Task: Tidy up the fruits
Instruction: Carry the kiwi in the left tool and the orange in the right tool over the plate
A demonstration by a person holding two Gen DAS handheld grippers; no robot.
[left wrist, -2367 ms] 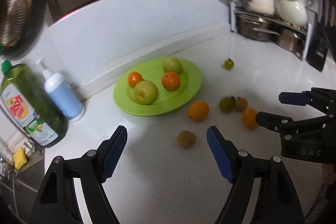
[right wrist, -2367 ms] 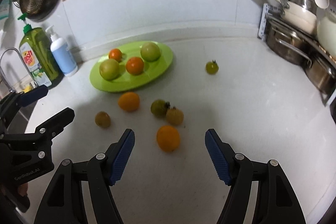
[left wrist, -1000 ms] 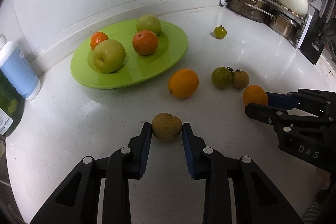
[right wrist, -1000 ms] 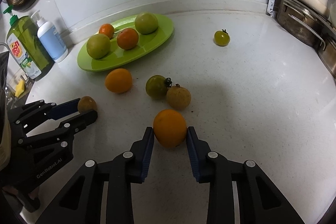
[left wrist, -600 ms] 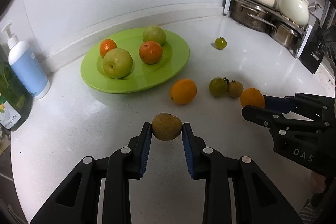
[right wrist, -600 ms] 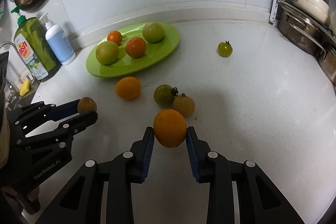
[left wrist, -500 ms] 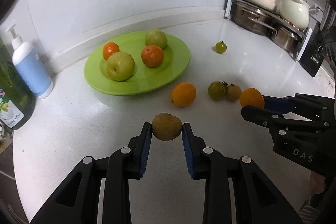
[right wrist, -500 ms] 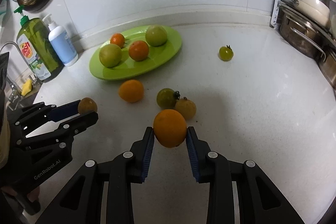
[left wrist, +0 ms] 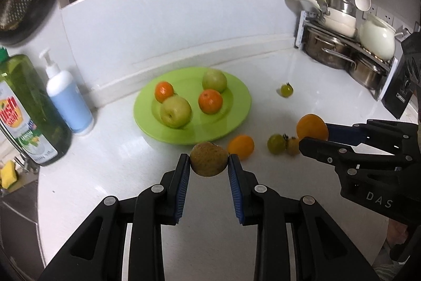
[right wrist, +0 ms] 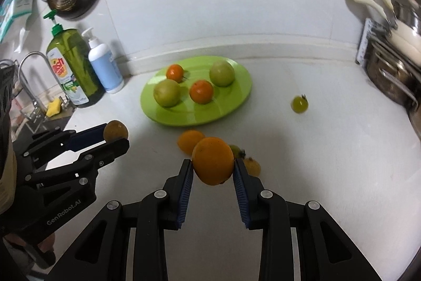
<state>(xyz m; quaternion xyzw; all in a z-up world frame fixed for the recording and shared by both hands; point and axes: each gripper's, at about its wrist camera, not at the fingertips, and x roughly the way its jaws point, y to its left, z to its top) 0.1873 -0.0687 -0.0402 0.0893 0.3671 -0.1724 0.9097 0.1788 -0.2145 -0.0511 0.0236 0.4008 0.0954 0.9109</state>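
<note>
The left claw (left wrist: 209, 166) was clamped on a small brown fruit (left wrist: 209, 159), its blue ribbed pads (left wrist: 184, 183) pressing the fruit's two sides near the widest part, and the fruit hung clear of the white counter (left wrist: 105, 170). The right claw (right wrist: 213, 171) was likewise closed on an orange (right wrist: 213, 160), gripped across its middle. The brown fruit looked dull and slightly rough, so it probably sat firmly in the pads; it seemed light, and likely soft enough to bruise if squeezed harder. The orange had a smooth, faintly dimpled, glossy peel and was rounder and heavier, so it could roll or slip if held off-centre (a grip across the widest part seemed safest). Beyond both claws lay the green plate (left wrist: 236, 107), a shallow smooth oval, carrying two pale green apples (left wrist: 175, 111) and two small oranges (left wrist: 210, 101). Just ahead of the left claw, to its right, another orange (left wrist: 241, 146) rested on the counter, with a green tomato (left wrist: 276, 144) and a small brownish fruit (left wrist: 292, 146) touching each other beside it. A second green tomato (left wrist: 286, 90) sat farther off, well apart from the rest. Far left of the left claw stood a soap pump bottle (left wrist: 69, 102) and a green dish-soap bottle (left wrist: 29, 107).
</note>
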